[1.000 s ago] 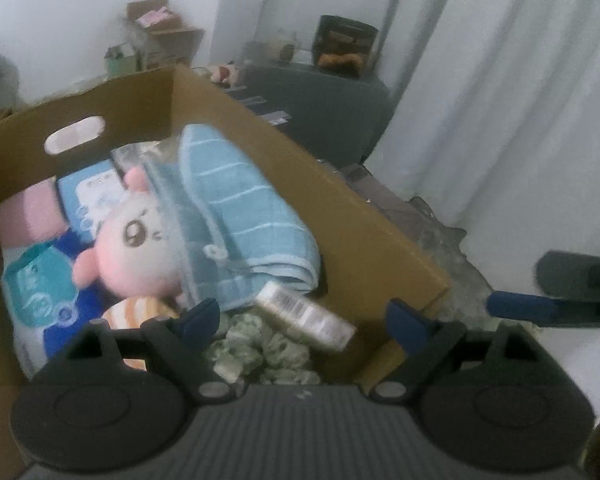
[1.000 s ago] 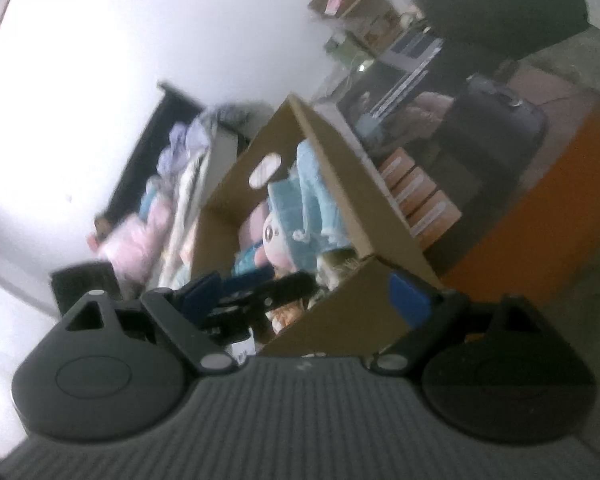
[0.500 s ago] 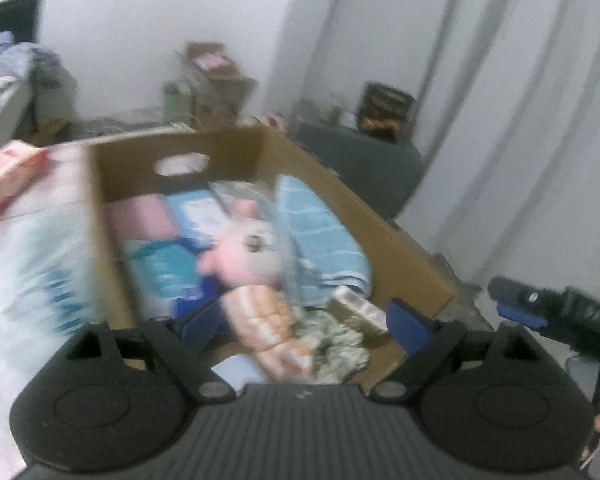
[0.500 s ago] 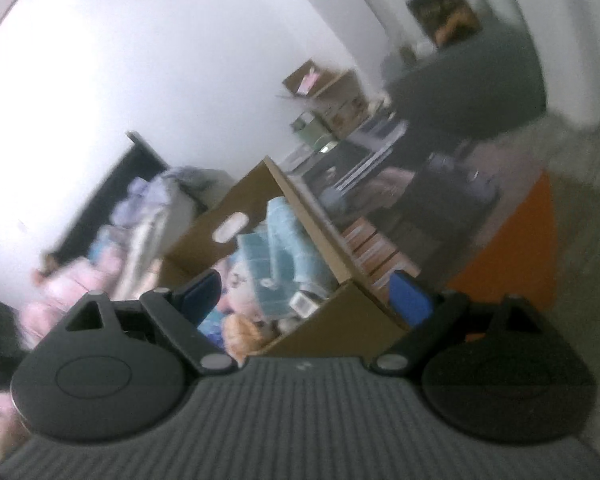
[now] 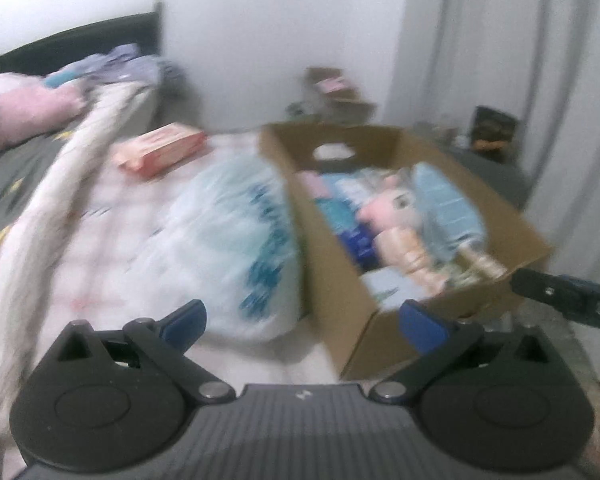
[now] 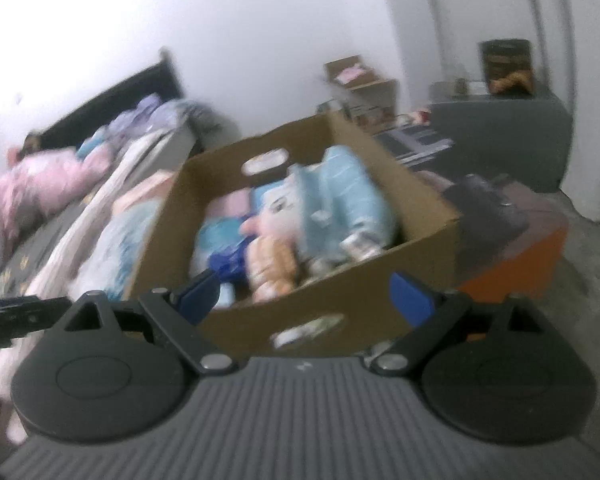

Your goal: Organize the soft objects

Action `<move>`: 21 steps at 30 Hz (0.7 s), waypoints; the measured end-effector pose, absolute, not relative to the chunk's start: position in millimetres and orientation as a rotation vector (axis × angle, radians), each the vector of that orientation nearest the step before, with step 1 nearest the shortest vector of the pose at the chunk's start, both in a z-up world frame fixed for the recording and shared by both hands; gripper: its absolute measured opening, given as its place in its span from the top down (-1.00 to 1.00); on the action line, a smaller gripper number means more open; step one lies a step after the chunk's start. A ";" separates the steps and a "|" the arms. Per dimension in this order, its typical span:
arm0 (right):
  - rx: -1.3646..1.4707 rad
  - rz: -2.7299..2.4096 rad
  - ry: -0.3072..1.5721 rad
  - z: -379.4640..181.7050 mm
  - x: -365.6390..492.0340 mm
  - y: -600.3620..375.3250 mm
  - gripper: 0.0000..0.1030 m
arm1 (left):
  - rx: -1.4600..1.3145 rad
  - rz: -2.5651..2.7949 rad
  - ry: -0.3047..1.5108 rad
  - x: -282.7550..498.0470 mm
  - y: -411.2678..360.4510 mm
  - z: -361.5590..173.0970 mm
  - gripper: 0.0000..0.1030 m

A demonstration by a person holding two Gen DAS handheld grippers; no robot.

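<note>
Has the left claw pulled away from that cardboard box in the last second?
Yes. The left claw has backed off leftward: the cardboard box, which filled its view, now sits to the right, with the bagged pack ahead. Its jaws have just been opening, empty.

A plain white wall [image 6: 260,40] closes the back of the room, and pale grey curtains [image 5: 500,60] hang in long folds at its right. A bed with a dark headboard [image 6: 112,108] stands at the left, spread with a white and pink checked cover [image 5: 112,240] and a dark grey blanket [image 5: 4,184]. A dark grey cabinet [image 6: 500,136] sits by the curtains, a small wooden shelf unit [image 6: 364,80] against the wall. The floor [image 6: 592,264] is grey and mottled. Light is soft and even; both views are blurred.
</note>
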State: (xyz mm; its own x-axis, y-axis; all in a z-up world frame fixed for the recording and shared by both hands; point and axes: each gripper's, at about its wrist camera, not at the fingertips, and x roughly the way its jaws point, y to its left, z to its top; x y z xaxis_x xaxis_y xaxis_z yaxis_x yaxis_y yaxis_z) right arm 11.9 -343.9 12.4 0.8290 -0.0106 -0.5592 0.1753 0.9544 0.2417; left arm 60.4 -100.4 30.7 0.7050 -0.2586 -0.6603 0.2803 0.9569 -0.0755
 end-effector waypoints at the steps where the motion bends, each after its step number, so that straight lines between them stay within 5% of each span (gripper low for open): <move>1: 0.262 -0.084 0.596 12.1 11.7 -332.2 -0.80 | 0.034 -0.268 0.727 57.0 -98.6 27.2 -1.00; 21: 0.178 0.031 0.764 3.3 38.3 -263.8 -0.95 | 0.056 -0.128 0.818 59.4 -82.1 16.0 -0.99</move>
